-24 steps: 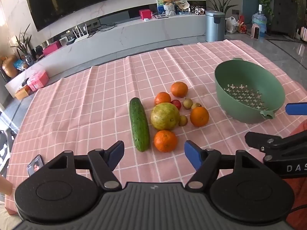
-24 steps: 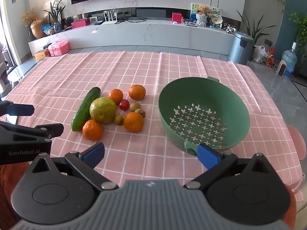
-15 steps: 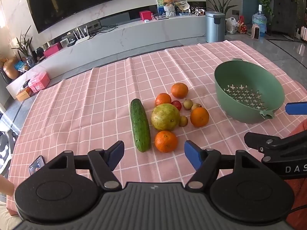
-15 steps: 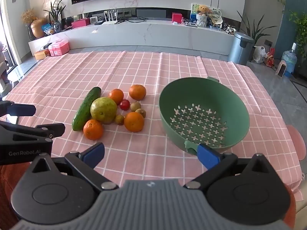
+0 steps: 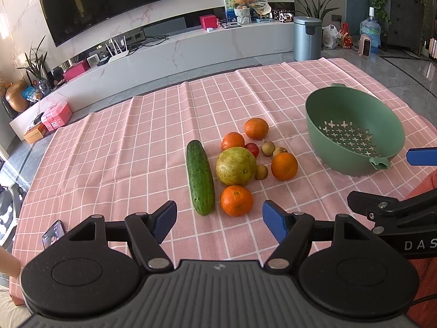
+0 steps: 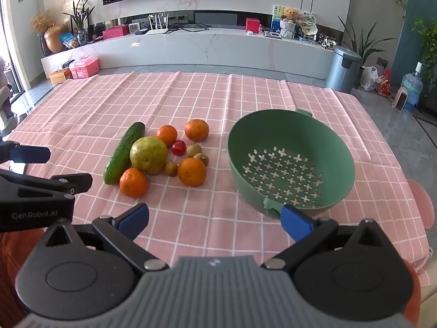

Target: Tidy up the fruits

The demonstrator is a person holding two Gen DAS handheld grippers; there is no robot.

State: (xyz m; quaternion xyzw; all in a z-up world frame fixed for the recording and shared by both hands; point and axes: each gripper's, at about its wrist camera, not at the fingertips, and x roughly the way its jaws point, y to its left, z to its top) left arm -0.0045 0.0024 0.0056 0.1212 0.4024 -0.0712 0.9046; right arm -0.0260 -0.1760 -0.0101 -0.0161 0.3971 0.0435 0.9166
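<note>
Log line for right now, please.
left gripper: open, empty | right gripper: open, empty | fruit pile: untouched on cloth | green colander: empty

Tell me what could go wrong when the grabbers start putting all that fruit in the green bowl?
1. The fruits sit packed together. Grabbing the big yellow-green fruit could bump the small brown fruits and red tomato, and they might roll across the tablecloth.
2. The green bowl looks tipped and stands near the table's right edge, so a dropped orange could rock it.
3. Both grippers, left and right, are open and close together; they might collide.
</note>
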